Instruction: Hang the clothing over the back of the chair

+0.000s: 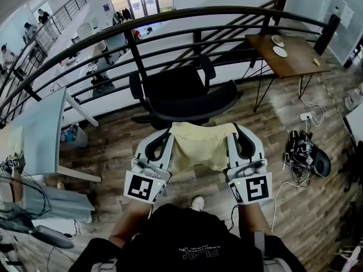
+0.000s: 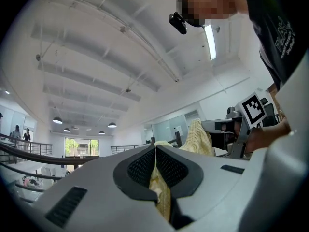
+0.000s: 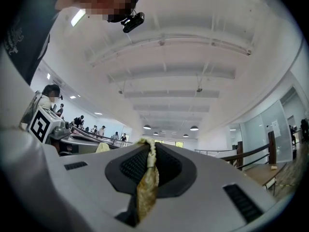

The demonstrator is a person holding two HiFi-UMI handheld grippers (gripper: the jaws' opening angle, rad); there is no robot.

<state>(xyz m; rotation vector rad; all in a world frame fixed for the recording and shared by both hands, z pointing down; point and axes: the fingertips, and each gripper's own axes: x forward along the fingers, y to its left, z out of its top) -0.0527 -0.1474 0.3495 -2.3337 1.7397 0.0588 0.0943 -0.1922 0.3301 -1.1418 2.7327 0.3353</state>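
Note:
A pale yellow knitted garment (image 1: pixel 199 145) hangs stretched between my two grippers, just in front of the black office chair (image 1: pixel 184 92). My left gripper (image 1: pixel 163 136) is shut on the garment's left edge, and the yellow cloth (image 2: pixel 159 187) shows pinched between its black pads. My right gripper (image 1: pixel 237 134) is shut on the right edge, with the cloth (image 3: pixel 147 180) squeezed between its pads. The chair's seat faces me and its backrest (image 1: pixel 173 83) lies beyond the garment's top edge. Both grippers point slightly upward, toward the ceiling.
A curved black railing (image 1: pixel 170 21) runs behind the chair, with a lower floor beyond it. A wooden side table (image 1: pixel 286 55) with dishes stands at the right. A pale desk (image 1: pixel 39 132) is at the left. Cables and shoes (image 1: pixel 306 154) lie on the wood floor at the right.

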